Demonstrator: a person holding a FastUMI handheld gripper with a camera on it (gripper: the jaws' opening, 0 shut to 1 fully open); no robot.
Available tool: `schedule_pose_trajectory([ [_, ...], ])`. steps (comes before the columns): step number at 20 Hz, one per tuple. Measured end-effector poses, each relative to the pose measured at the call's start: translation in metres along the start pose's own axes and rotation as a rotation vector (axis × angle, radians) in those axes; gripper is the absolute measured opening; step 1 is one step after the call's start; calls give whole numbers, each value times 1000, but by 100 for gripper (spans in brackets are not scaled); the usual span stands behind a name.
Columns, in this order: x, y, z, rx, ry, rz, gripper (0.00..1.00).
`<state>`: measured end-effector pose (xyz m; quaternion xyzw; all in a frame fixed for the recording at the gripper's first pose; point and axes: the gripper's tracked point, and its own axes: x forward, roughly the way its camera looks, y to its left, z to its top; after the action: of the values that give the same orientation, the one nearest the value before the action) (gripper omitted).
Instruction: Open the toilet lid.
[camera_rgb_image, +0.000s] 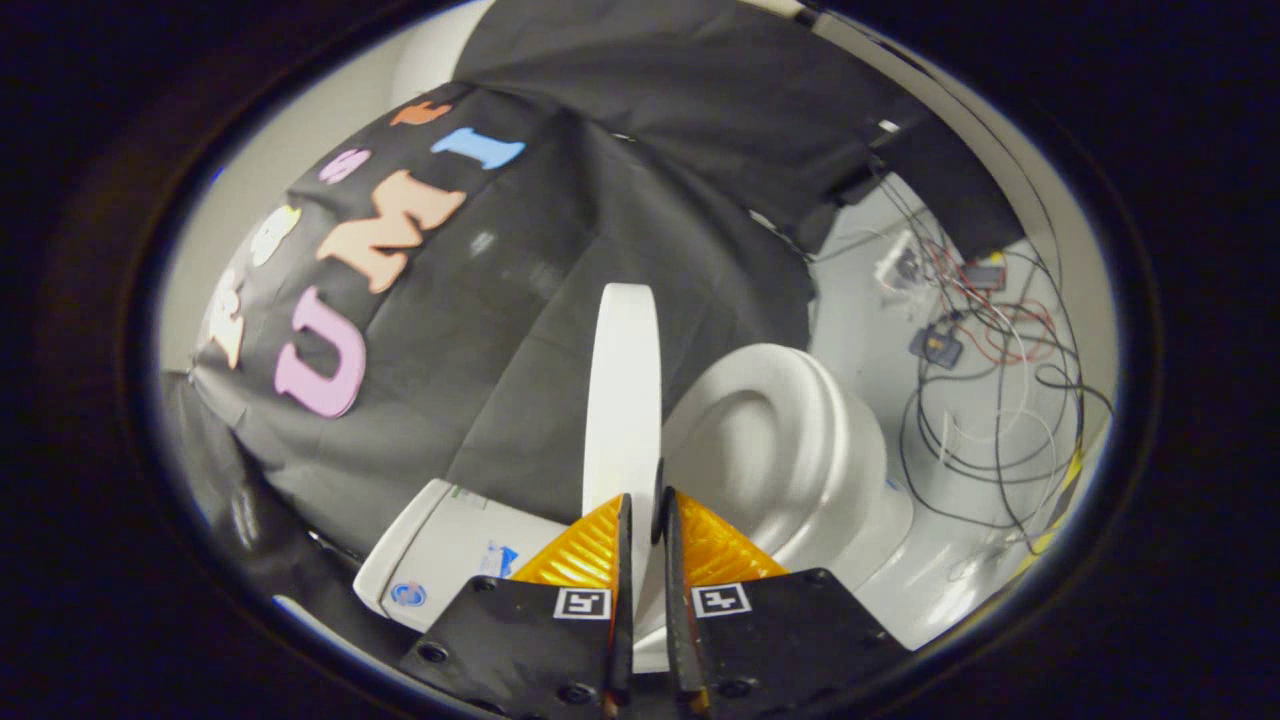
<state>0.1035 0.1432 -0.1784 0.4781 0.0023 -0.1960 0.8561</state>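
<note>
A white toilet lid (622, 400) stands raised on edge, its thin rim running straight ahead from my fingers. My gripper (645, 520) is shut on the lid's near edge, one finger on each face. To the right of the lid lies the white seat and bowl (790, 450), uncovered. The white tank (445, 555) sits to the left of the fingers, behind the lid. The whole view is rolled, so the toilet looks tipped.
Black booth cloth (560, 300) hangs behind the lid and tank. On the pale floor beyond the bowl lies a tangle of black and red wires (985, 380) with small electronic boxes (937, 345). A yellow-black strip (1065, 495) borders the floor.
</note>
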Motion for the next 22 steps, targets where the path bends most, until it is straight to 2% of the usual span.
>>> schedule_pose_trajectory([
  [2,-3,41,0,-91,7,80,16],
  [5,-5,85,-8,-239,36,121,15],
  [10,-6,146,-25,-424,96,239,16],
  [14,-6,194,-53,-496,125,339,22],
  [22,4,258,-135,-589,232,483,22],
])
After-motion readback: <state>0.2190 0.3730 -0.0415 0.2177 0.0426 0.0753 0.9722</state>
